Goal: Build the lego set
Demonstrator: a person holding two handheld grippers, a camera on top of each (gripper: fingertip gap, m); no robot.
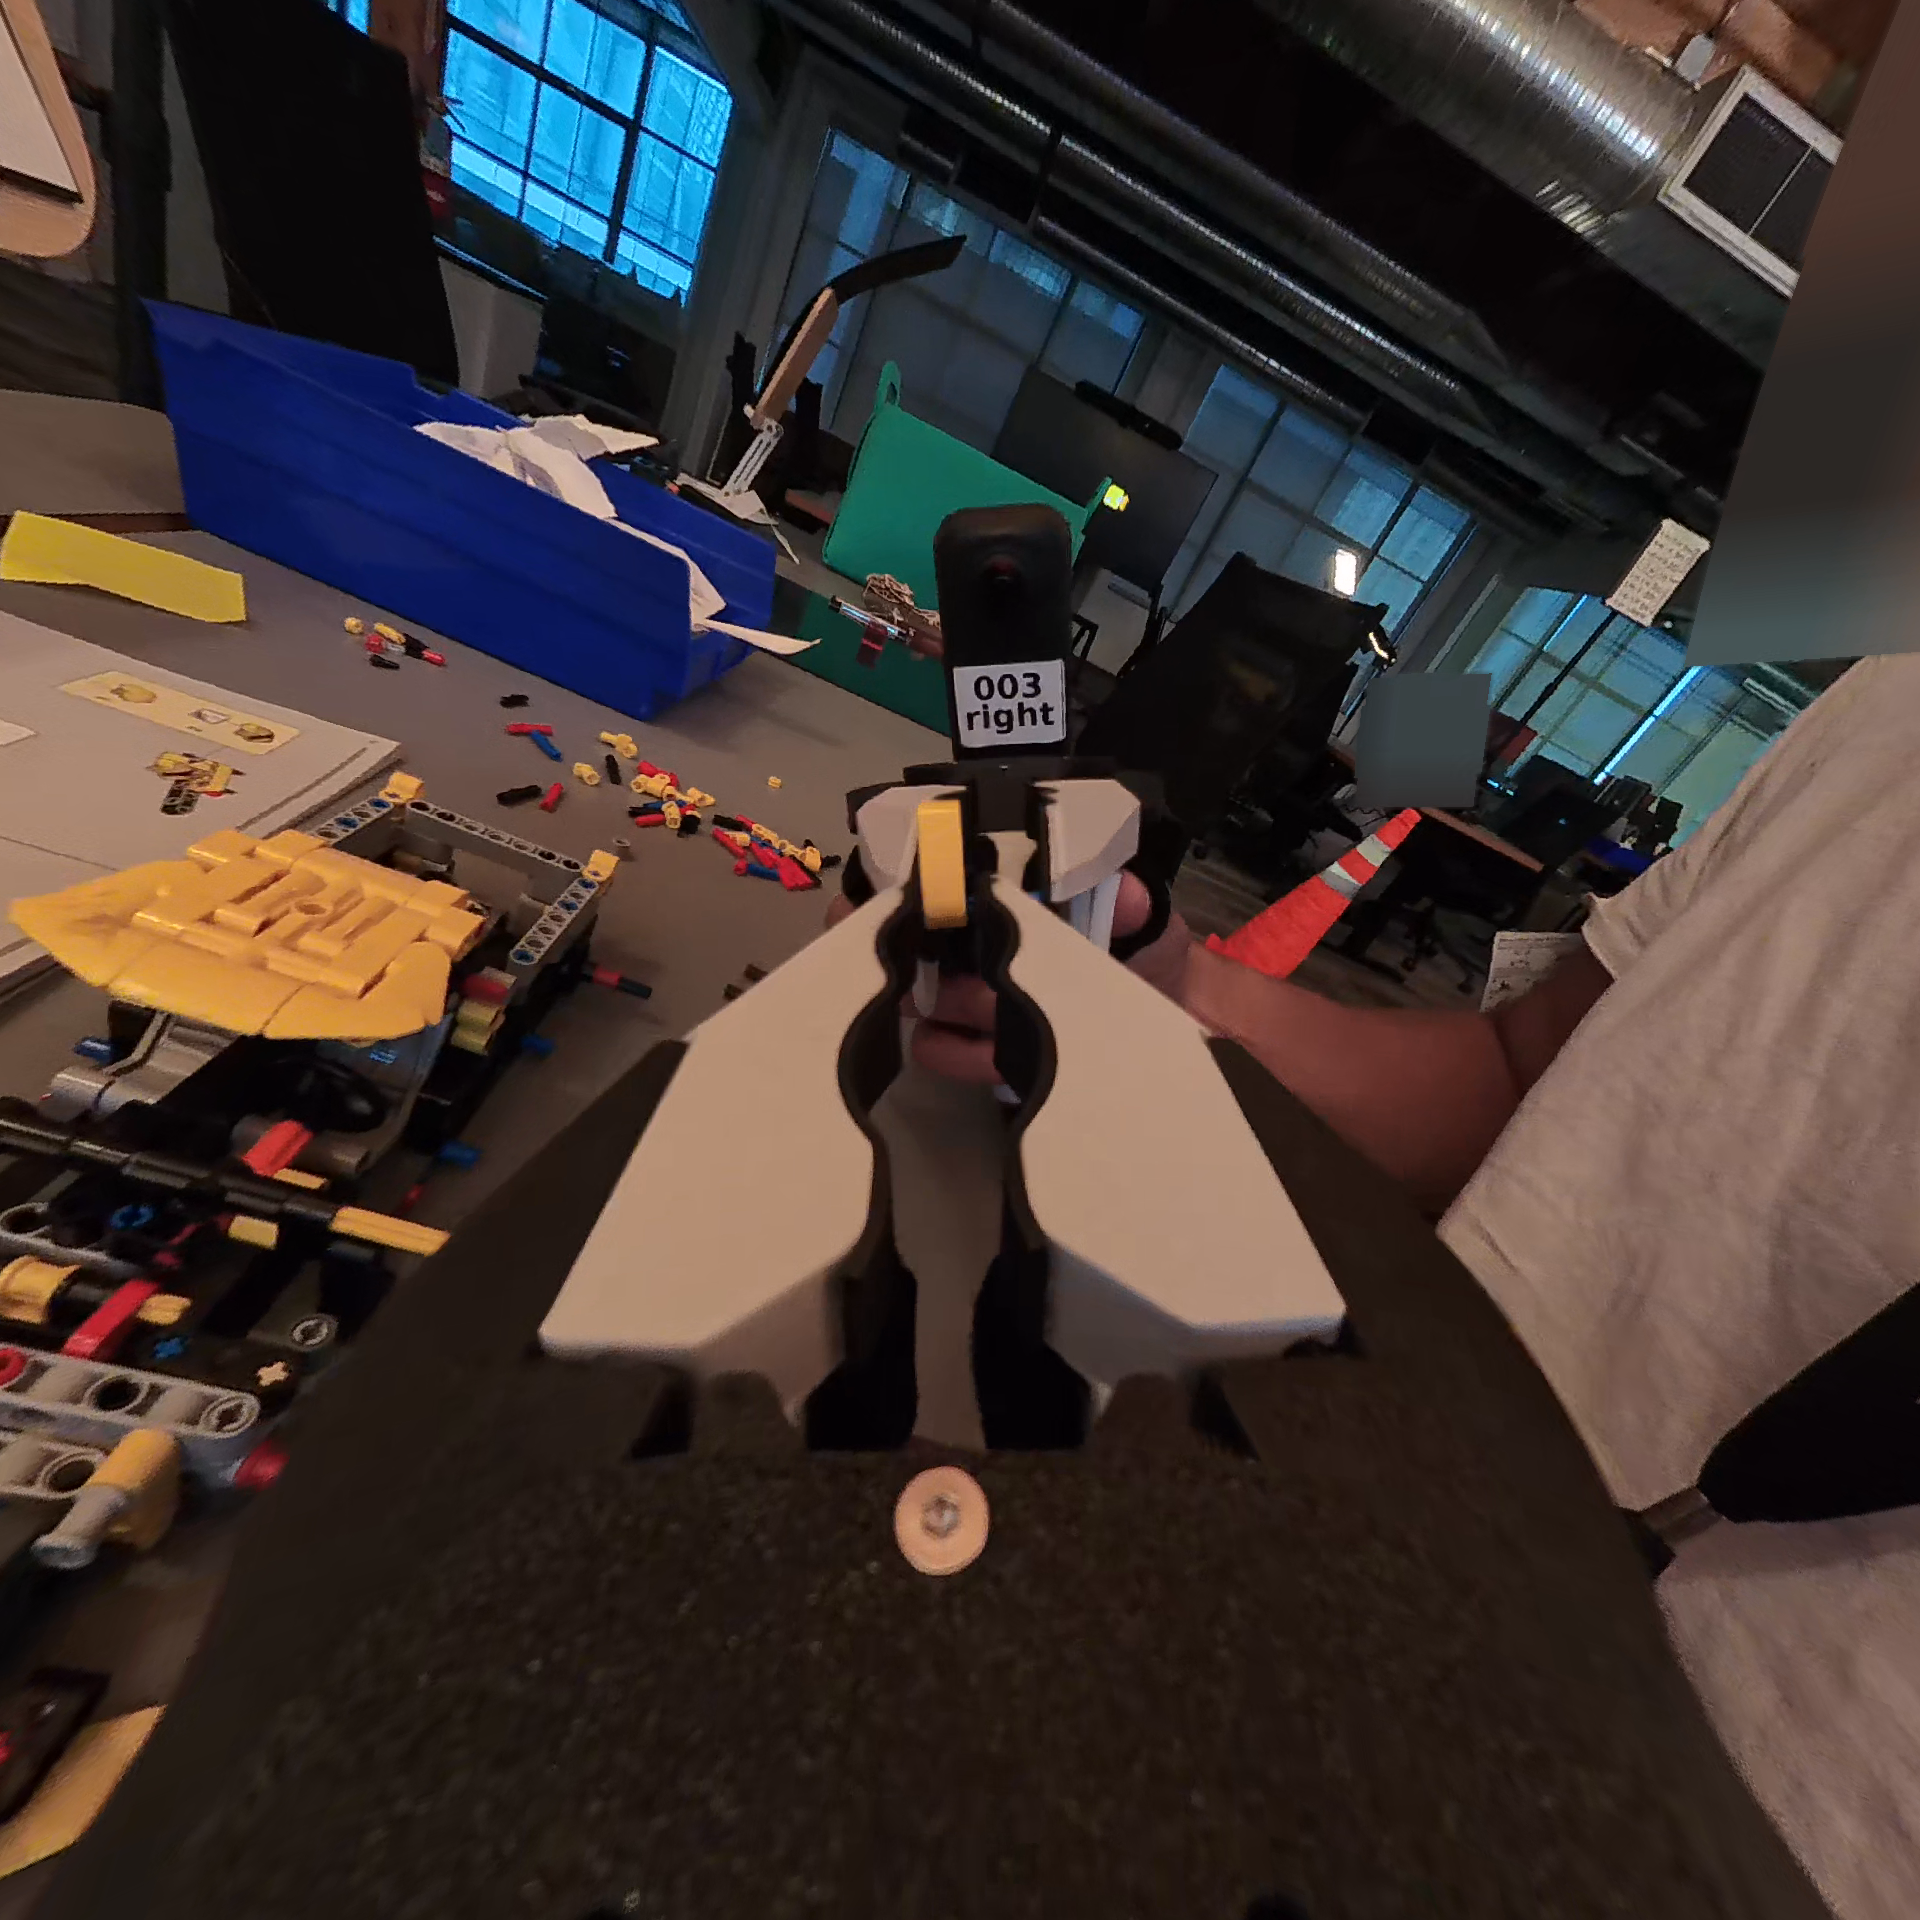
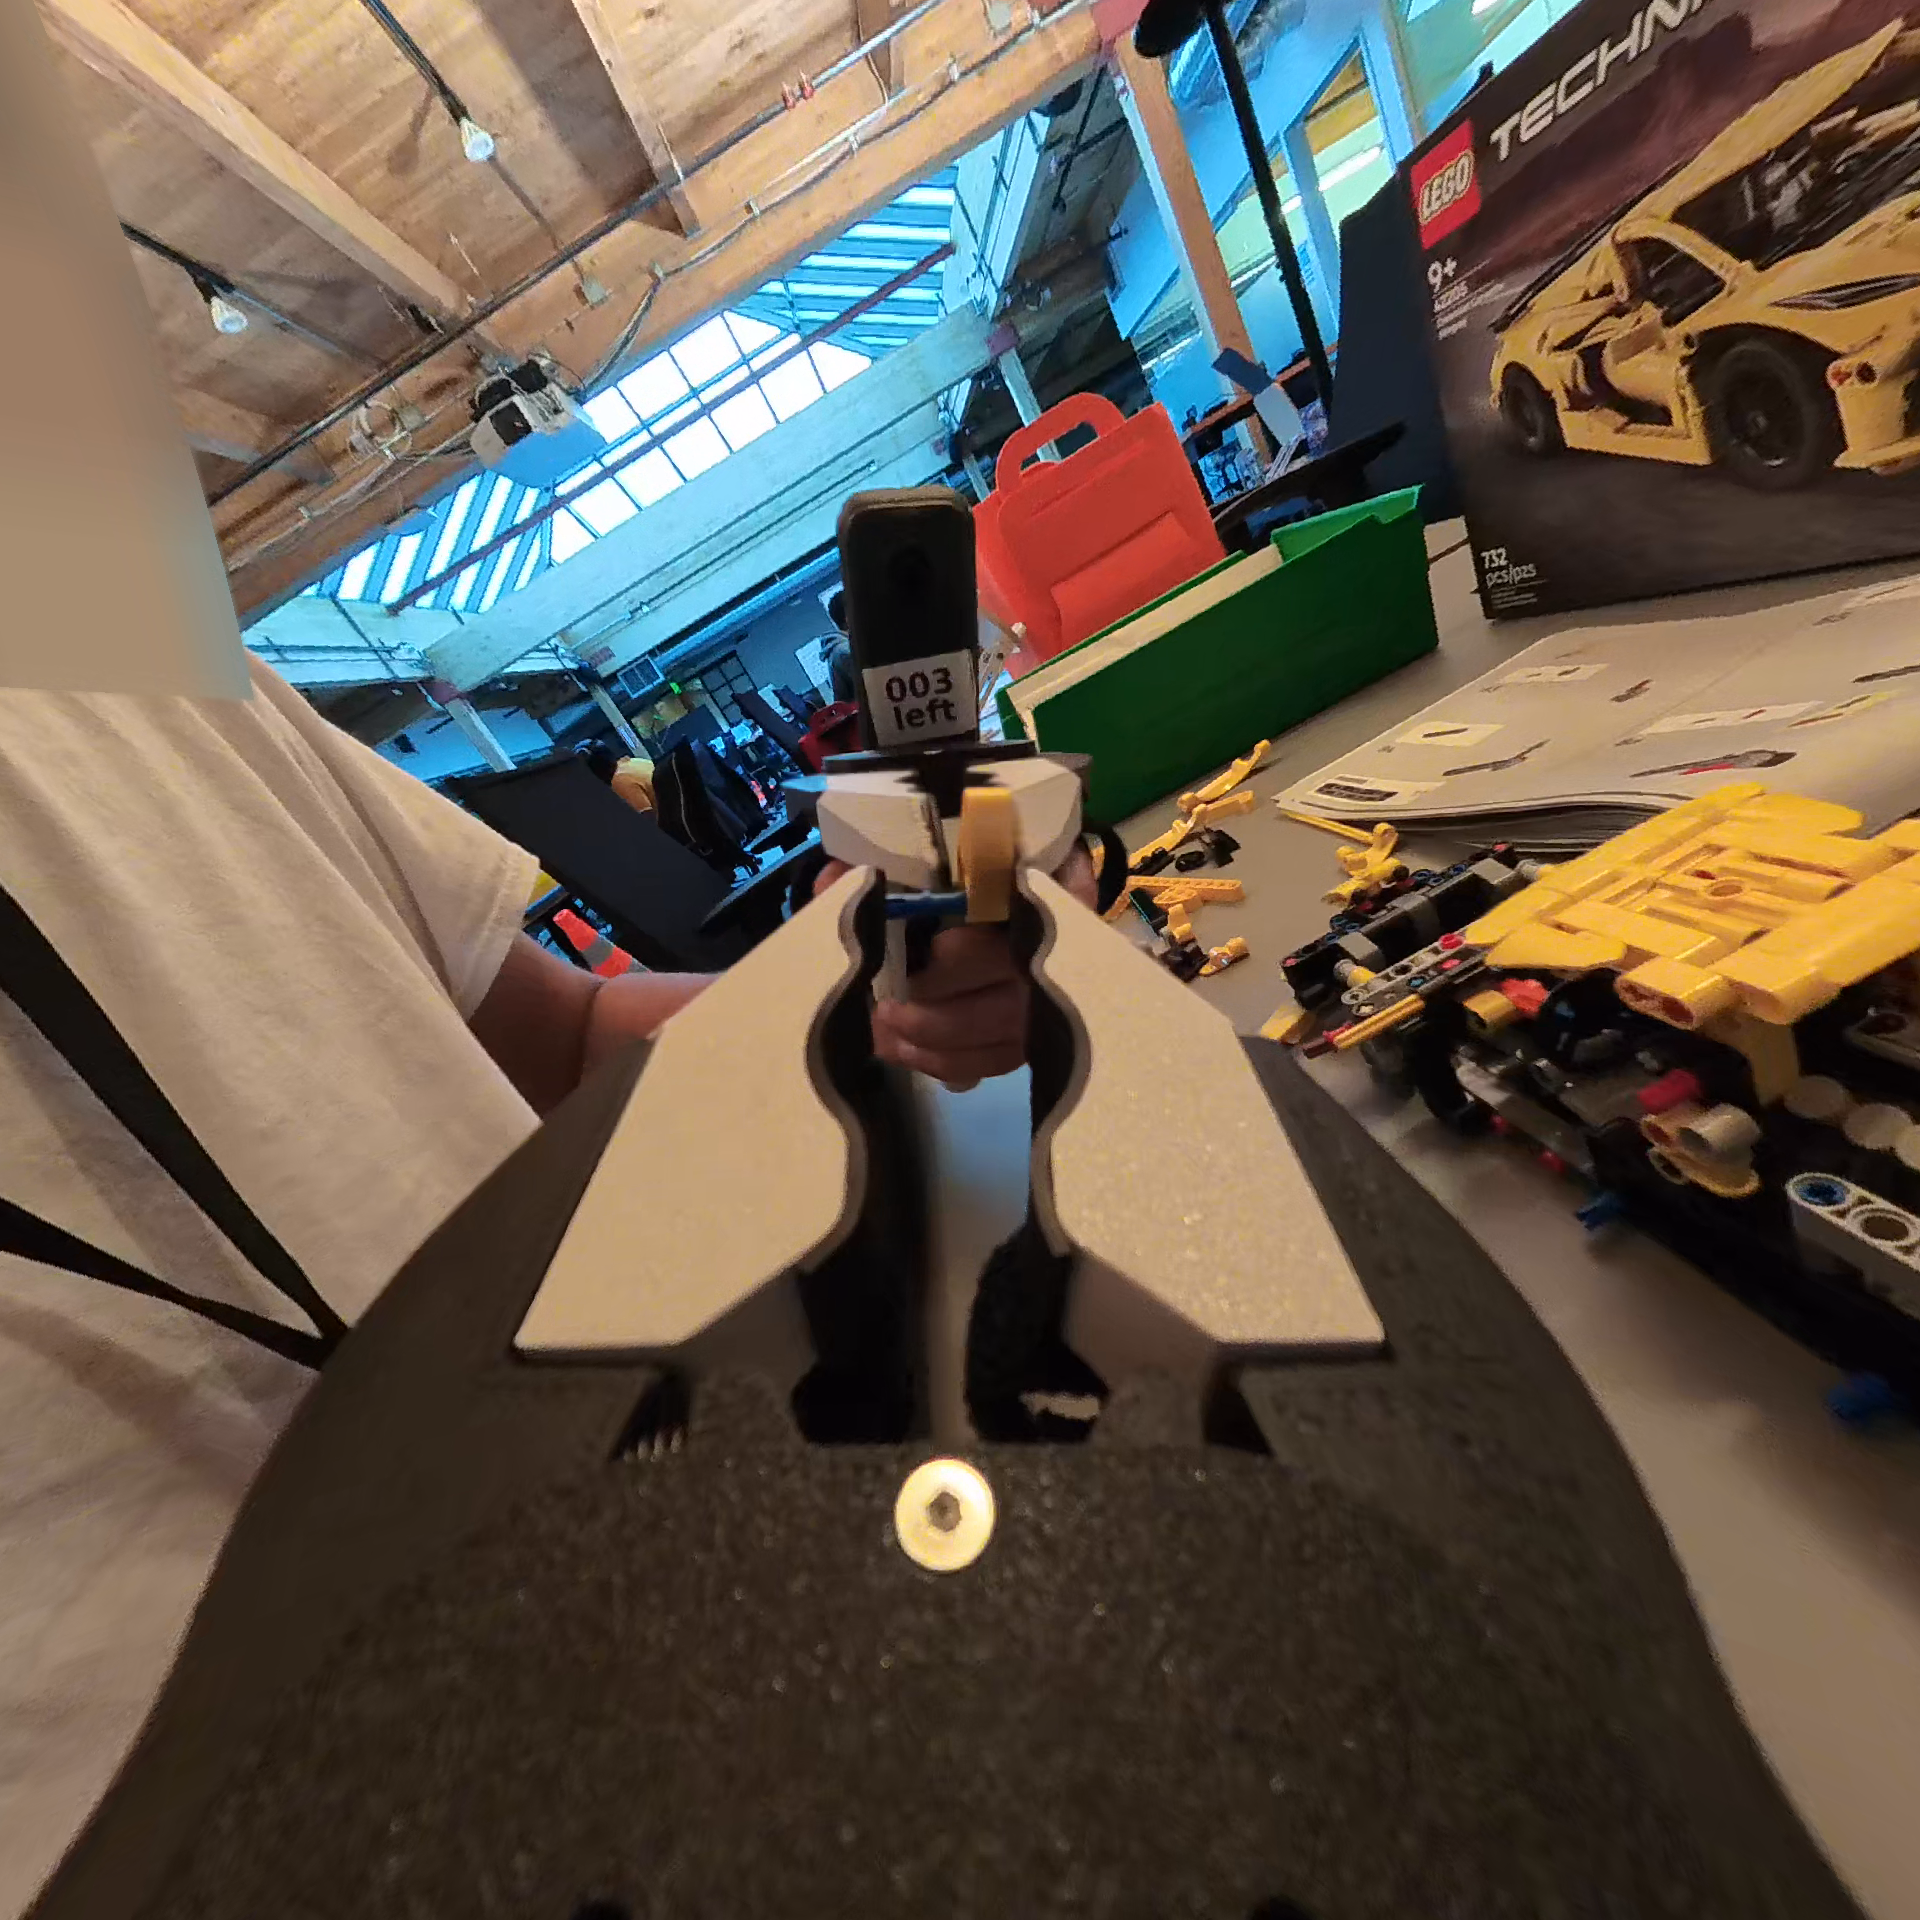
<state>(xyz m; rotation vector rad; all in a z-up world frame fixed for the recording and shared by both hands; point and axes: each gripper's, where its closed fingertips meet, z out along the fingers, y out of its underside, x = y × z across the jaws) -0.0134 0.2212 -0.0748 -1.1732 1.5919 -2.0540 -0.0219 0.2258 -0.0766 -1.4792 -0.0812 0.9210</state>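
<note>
Both grippers are held up in the air, facing each other tip to tip. My left gripper [image 1: 945,920] is shut on a small yellow lego piece [image 1: 940,862], which stands upright at its tips. It also shows in the right wrist view [image 2: 987,847], between the far left gripper's [image 2: 961,821] fingers. My right gripper [image 2: 945,894] has its jaws narrowly closed on a short blue pin [image 2: 920,906]. The pin lies crosswise and meets the lower end of the yellow piece. The right gripper [image 1: 987,842] faces me in the left wrist view. The half-built yellow and black car [image 1: 260,935] [image 2: 1662,935] sits on the table beside them.
Loose small pins [image 1: 707,821] lie scattered on the grey table. A blue bin [image 1: 364,488] holds torn bags. The instruction booklet [image 2: 1662,727], a green bin [image 2: 1247,644], the set's box [image 2: 1683,312] and loose yellow parts [image 2: 1195,852] stand behind the car. A person's white shirt [image 2: 260,987] is close by. My two grippers' fingertips are within a few centimetres of each other.
</note>
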